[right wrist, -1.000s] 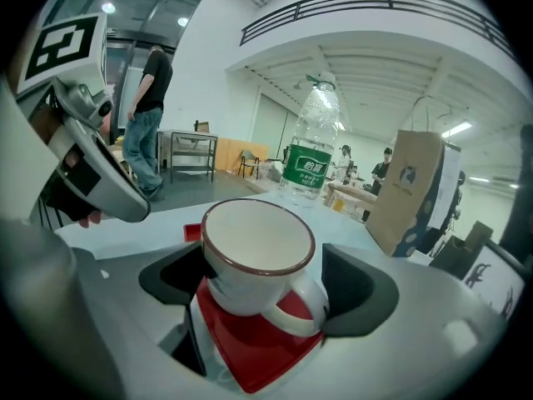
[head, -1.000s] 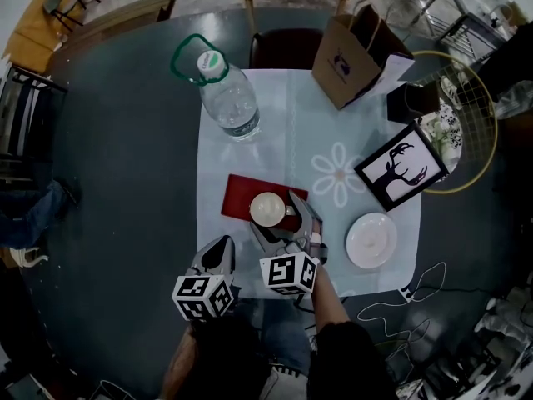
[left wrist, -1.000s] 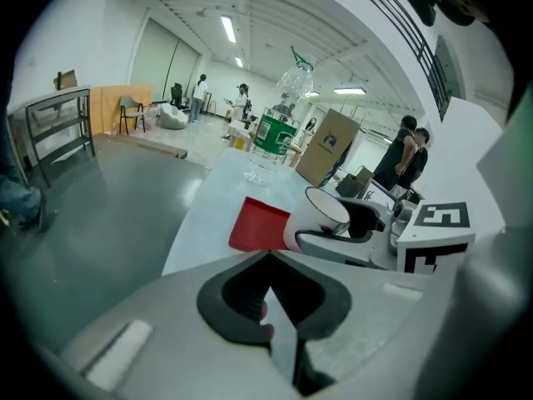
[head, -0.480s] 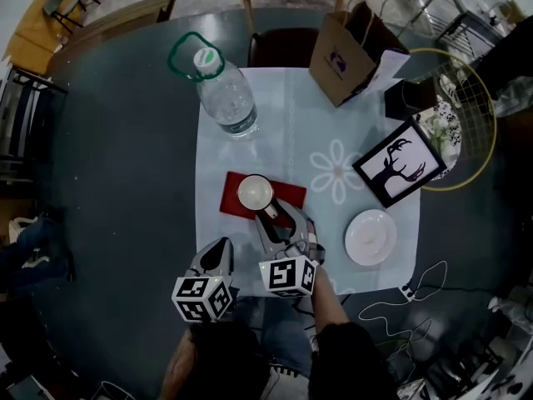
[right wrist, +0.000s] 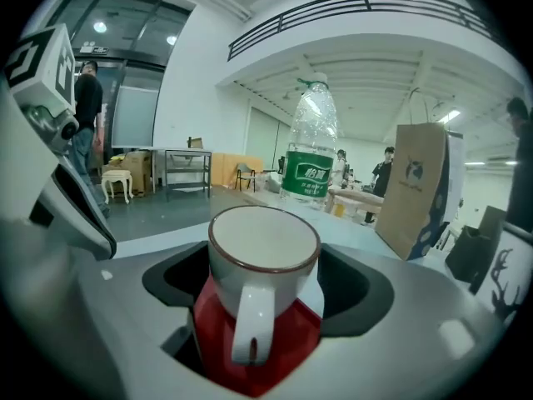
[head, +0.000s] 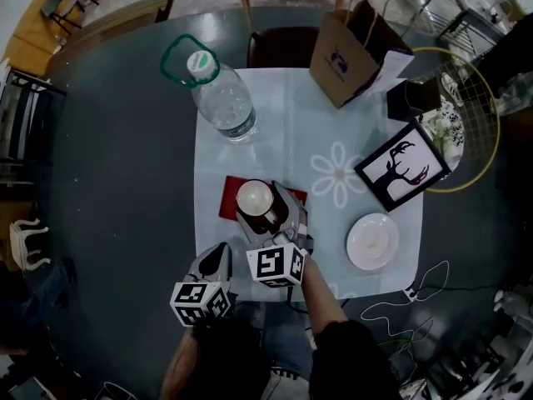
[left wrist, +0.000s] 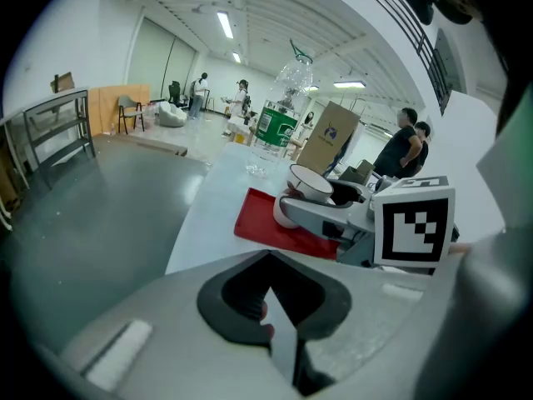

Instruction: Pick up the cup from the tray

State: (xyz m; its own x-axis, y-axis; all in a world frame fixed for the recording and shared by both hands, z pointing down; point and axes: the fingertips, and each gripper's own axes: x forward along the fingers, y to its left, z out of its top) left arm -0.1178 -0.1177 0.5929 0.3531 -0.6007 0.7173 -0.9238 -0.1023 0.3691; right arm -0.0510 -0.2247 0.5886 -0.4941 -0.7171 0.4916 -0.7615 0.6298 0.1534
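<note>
A white cup (head: 254,197) with a dark rim stands between the jaws of my right gripper (head: 265,210), which is shut on it over the red tray (head: 231,199). In the right gripper view the cup (right wrist: 262,257) fills the gap between the jaws, with its handle facing the camera and the tray (right wrist: 287,344) beneath it. Whether its base touches the tray I cannot tell. My left gripper (head: 216,259) is shut and holds nothing, near the cloth's front edge to the left of the right one. From the left gripper view (left wrist: 271,311) the cup (left wrist: 310,182) and tray (left wrist: 260,221) lie ahead.
A large water bottle (head: 223,98) stands at the back left of the pale cloth (head: 291,136). A brown paper bag (head: 354,52), a framed deer picture (head: 402,167) and a white saucer (head: 372,241) are on the right, with a wire basket (head: 475,98) beyond.
My right gripper has moved forward and left onto the cup and shut on it. The cup has shifted left and looks larger. The left gripper has hardly moved.
</note>
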